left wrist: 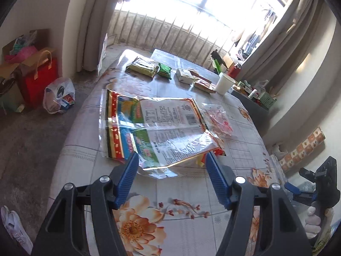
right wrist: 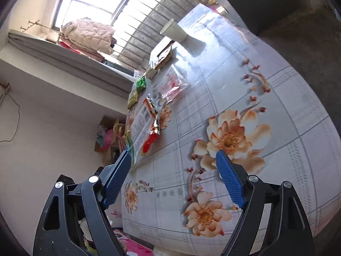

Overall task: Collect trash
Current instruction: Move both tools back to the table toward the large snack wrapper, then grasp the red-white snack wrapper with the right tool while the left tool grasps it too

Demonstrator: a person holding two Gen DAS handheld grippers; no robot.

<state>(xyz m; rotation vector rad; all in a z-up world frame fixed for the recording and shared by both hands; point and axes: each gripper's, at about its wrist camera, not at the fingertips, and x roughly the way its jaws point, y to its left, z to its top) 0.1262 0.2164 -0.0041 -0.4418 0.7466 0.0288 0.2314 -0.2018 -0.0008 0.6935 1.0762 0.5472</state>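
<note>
We hold the left gripper tilted down over the table, jaws spread and empty, its tips at the near edge of the large flattened wrapper. Our right gripper, rolled sideways, gapes empty above the flowered cloth, the wrapper beyond its left fingertip.

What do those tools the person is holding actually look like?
Each tool is a black plastic frame with triangular cut-outs and round silver pivot pins. The left tool and the right tool each carry two blue pads with a fine textured grip. No cables show.
</note>
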